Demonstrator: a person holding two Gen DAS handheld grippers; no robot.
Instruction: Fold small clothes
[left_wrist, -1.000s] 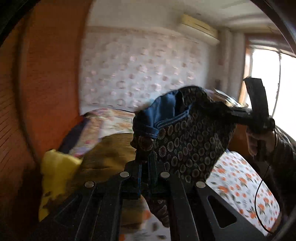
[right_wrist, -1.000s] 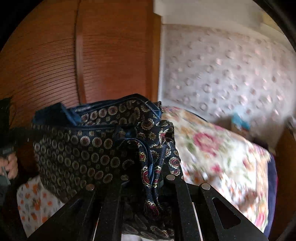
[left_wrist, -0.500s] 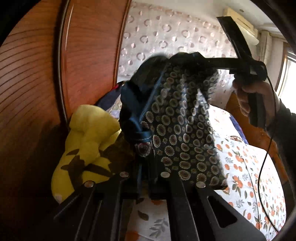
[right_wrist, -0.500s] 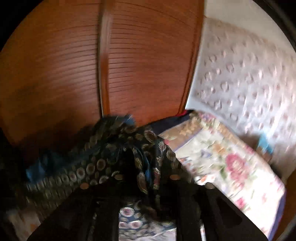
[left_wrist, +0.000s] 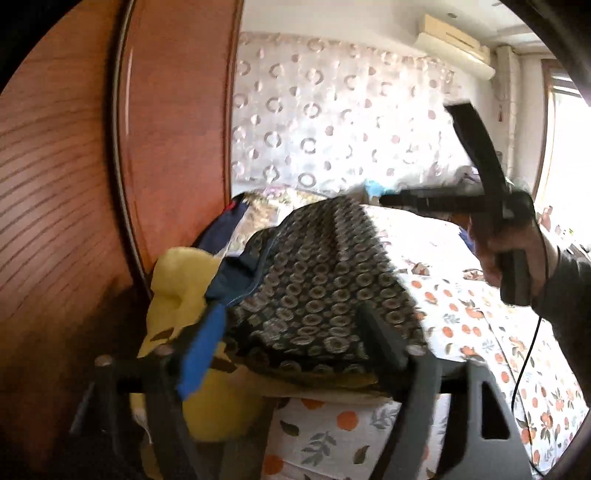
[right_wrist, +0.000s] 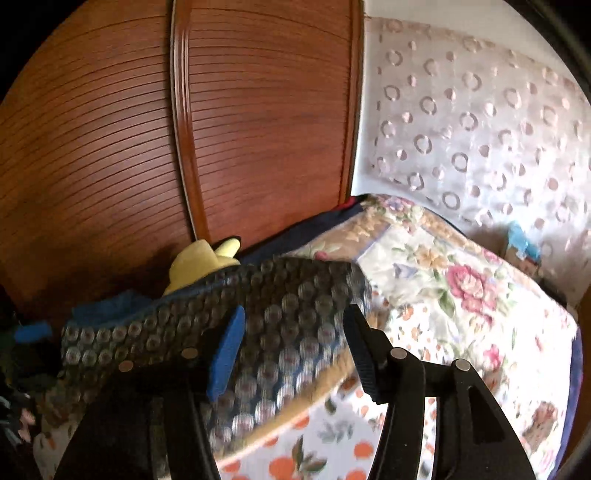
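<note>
A small dark garment with a ring pattern (left_wrist: 317, 288) lies folded on a pile at the bed's left side, on top of a yellow plush toy (left_wrist: 177, 280). It also shows in the right wrist view (right_wrist: 266, 314). My left gripper (left_wrist: 291, 332) is open, its fingers either side of the garment's near edge, holding nothing. My right gripper (right_wrist: 295, 343) is open above the garment and empty. It also shows in the left wrist view (left_wrist: 391, 201), held in a hand beyond the garment.
A wooden slatted wardrobe (right_wrist: 184, 129) stands close on the left. The bed has an orange-fruit sheet (left_wrist: 461, 325) and a floral quilt (right_wrist: 461, 288). A curtain with ring pattern (left_wrist: 332, 110) hangs at the back. A window (left_wrist: 565, 158) is at the right.
Both grippers held the garment up in the air, shut on it. Now the garment lies on the pile and both grippers have opened and let go.
</note>
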